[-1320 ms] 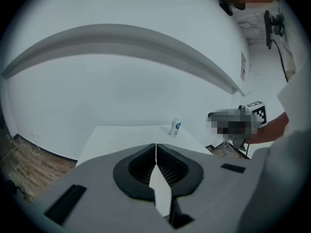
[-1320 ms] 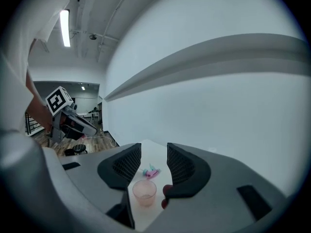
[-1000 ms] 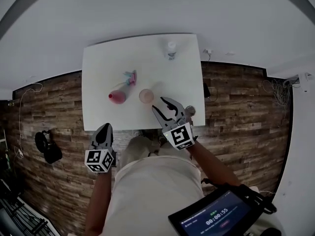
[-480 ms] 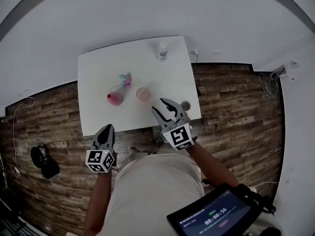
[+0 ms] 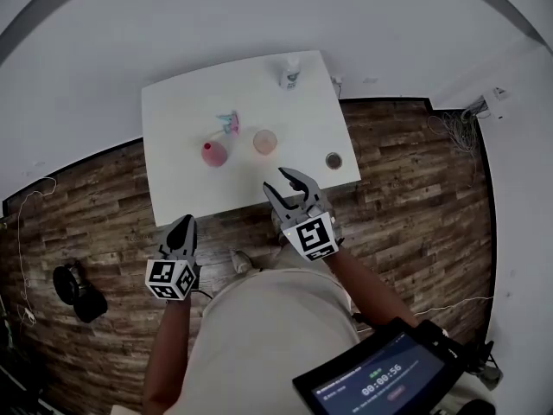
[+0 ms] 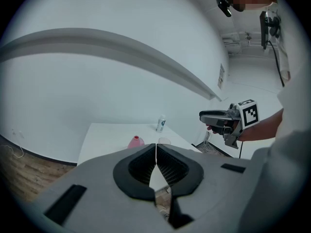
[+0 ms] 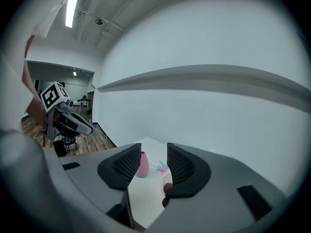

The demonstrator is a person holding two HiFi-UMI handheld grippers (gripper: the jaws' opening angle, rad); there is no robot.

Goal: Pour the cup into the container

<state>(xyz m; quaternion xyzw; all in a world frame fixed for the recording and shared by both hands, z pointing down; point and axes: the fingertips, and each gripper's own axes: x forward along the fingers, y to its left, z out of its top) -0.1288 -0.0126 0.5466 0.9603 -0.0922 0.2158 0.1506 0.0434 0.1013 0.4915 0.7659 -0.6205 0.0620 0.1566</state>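
Observation:
A clear cup [image 5: 264, 141] with a pinkish tint stands mid-table beside a pink narrow-necked container [image 5: 212, 152]. A small dark-filled round cup [image 5: 333, 160] sits near the table's front right corner. My right gripper [image 5: 281, 180] hovers at the table's front edge, short of the clear cup, open with nothing between its jaws. My left gripper [image 5: 182, 226] is shut and empty, over the floor just off the front left edge. In the left gripper view the container [image 6: 136, 141] and the cup [image 6: 164, 141] lie far ahead. In the right gripper view the container [image 7: 142, 165] shows between the jaws.
A white bottle [image 5: 290, 73] stands at the far edge of the white table [image 5: 181, 188]. A small teal and pink object [image 5: 229, 124] lies behind the container. Wood floor surrounds the table, a white wall runs behind it, and a dark bag [image 5: 69, 288] lies on the floor at left.
The table now sits higher and turned in the head view, and both grippers reach less far over its front edge. Neither gripper's jaws changed, and nothing on the table moved.

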